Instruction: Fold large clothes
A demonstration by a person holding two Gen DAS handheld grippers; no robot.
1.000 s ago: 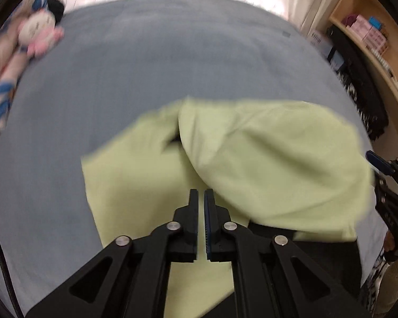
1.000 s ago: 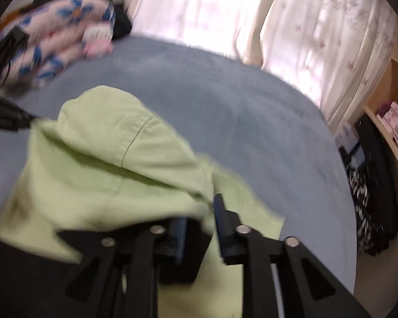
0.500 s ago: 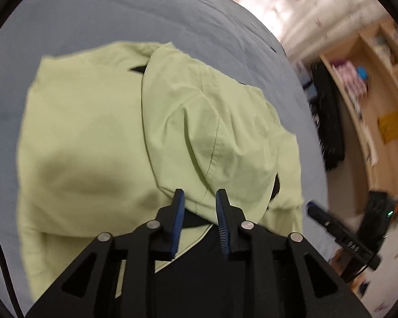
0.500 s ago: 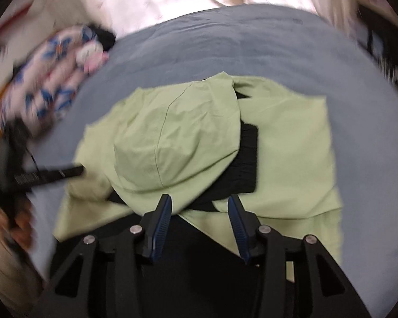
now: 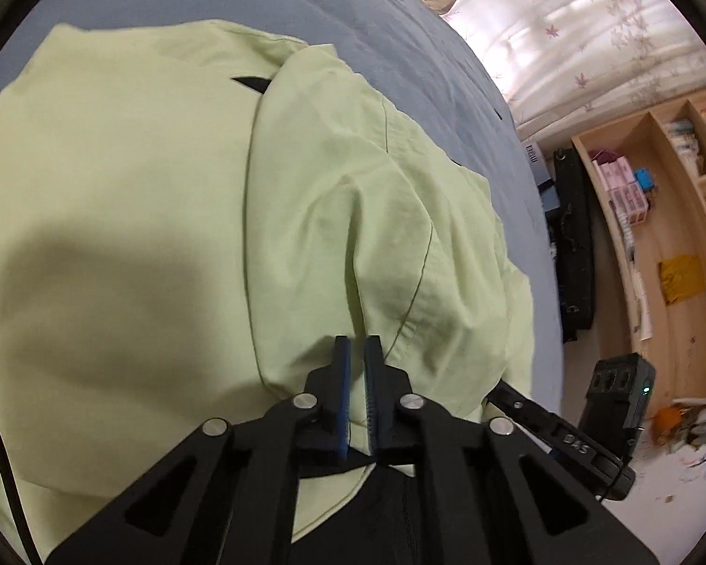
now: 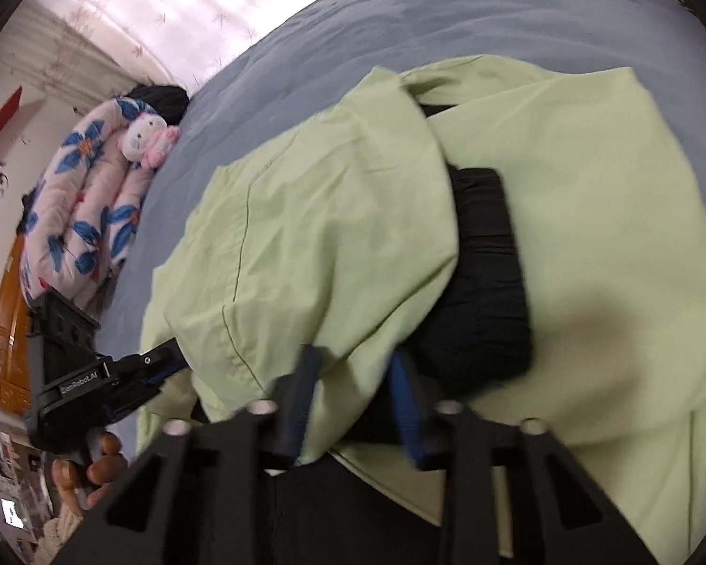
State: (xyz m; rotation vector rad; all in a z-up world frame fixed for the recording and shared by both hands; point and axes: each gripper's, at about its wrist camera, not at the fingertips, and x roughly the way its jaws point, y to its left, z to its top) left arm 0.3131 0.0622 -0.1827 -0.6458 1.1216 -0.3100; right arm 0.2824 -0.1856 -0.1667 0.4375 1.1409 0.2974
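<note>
Left hand-held gripper (image 5: 357,348): jaws nearly together, pinching a ridge of the light green garment (image 5: 141,197) at its near edge. Right hand-held gripper (image 6: 353,372): jaws apart, green cloth draped between them; grip cannot be confirmed (motion blur). Garment lies spread on the blue bed (image 6: 447,19), folded over a black piece (image 6: 485,273). Beyond the garment, at the bed's far-left edge: plush toy (image 6: 146,141) on a flowered quilt (image 6: 84,207).
</note>
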